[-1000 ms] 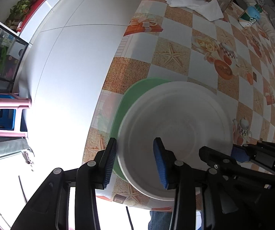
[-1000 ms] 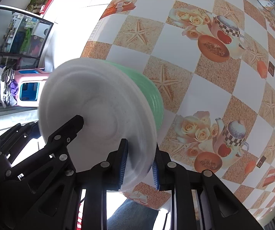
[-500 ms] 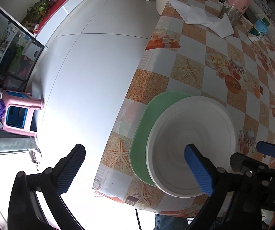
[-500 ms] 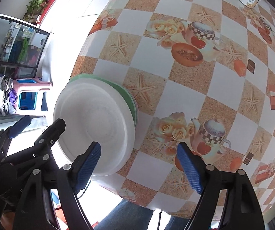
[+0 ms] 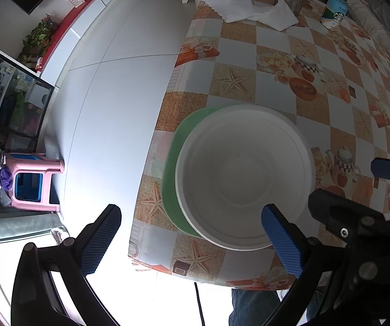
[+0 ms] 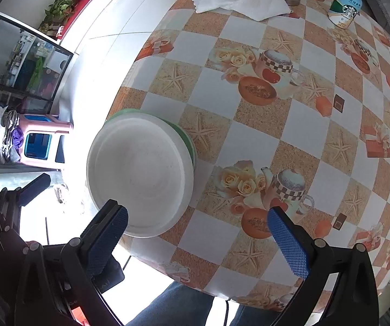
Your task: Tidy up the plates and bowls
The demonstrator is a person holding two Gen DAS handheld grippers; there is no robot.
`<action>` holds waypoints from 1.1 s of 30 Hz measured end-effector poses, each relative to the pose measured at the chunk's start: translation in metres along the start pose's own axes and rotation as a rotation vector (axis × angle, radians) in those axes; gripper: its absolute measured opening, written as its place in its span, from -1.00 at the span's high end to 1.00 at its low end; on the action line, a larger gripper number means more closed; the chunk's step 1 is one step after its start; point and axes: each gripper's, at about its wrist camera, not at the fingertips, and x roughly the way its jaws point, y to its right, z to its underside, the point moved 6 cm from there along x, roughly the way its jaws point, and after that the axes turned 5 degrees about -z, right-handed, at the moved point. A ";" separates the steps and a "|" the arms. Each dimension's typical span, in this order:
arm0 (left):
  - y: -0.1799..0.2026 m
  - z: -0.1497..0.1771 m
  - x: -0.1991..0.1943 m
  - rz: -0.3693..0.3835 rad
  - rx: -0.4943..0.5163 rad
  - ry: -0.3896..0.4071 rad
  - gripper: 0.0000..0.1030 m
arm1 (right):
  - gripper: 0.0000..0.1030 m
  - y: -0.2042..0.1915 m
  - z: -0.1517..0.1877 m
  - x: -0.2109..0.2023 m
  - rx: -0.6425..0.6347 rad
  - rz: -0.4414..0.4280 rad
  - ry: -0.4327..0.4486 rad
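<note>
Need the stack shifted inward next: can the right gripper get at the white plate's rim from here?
Probably yes: the right gripper is open, and the white plate atop the green plate has nothing between them.

Green plate mostly covered

The white bowl (image 5: 245, 174) hides most of the green plate (image 5: 180, 146), only its left crescent peeking out; the Starbucks bottle (image 6: 344, 8) label text beyond the logo is too small to read.

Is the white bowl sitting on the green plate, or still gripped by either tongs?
On the plate. The white bowl rests upright on the green plate; left tongs and right tongs are open, clear of it.
</note>
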 end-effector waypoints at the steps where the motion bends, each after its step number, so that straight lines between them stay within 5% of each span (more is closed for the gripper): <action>1: 0.000 0.000 -0.001 0.001 0.000 0.002 -0.99 | -1.00 -0.002 0.000 0.000 -0.004 0.003 0.001; 33: 0.010 0.002 -0.008 -0.002 0.010 0.005 -0.99 | -1.00 -0.008 0.002 -0.005 -0.025 0.013 0.010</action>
